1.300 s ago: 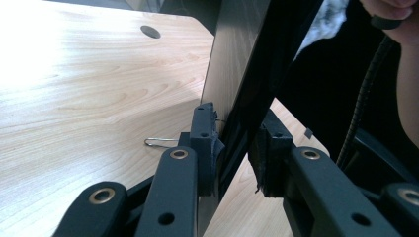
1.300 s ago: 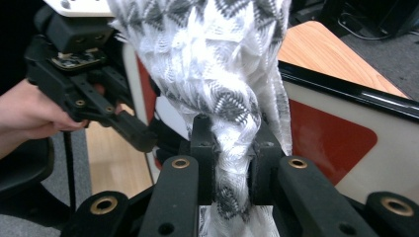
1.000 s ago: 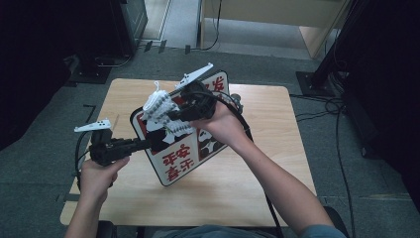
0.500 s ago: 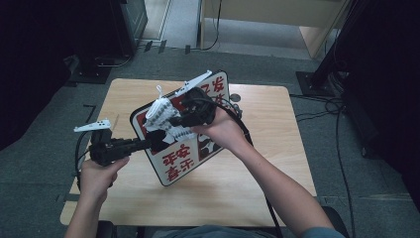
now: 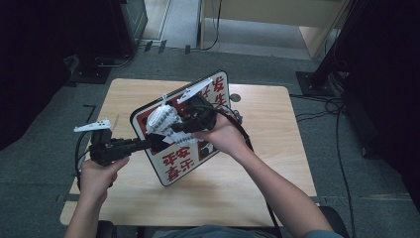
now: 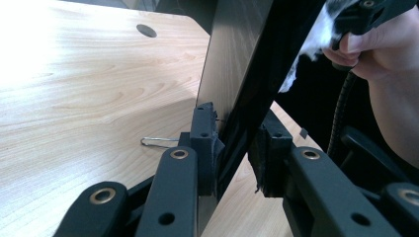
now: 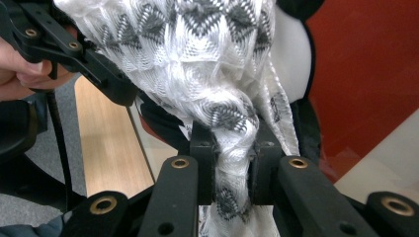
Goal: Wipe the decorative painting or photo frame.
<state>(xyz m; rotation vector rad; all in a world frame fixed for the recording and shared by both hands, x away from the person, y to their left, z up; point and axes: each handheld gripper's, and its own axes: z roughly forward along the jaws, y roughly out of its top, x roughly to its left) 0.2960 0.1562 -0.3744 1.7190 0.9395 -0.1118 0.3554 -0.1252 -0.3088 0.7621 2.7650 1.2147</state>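
While the left gripper (image 5: 148, 144) clamps the near edge of the sign board (image 5: 190, 158), holding it tilted above the table (image 5: 262, 163), the right gripper (image 7: 232, 163) is closed on a white patterned cloth (image 5: 161, 119) against the board's face

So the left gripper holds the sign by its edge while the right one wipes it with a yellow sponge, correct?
Not quite. The right gripper wipes with a white and grey cloth, as the right gripper view shows. The left gripper does hold the sign by its edge.
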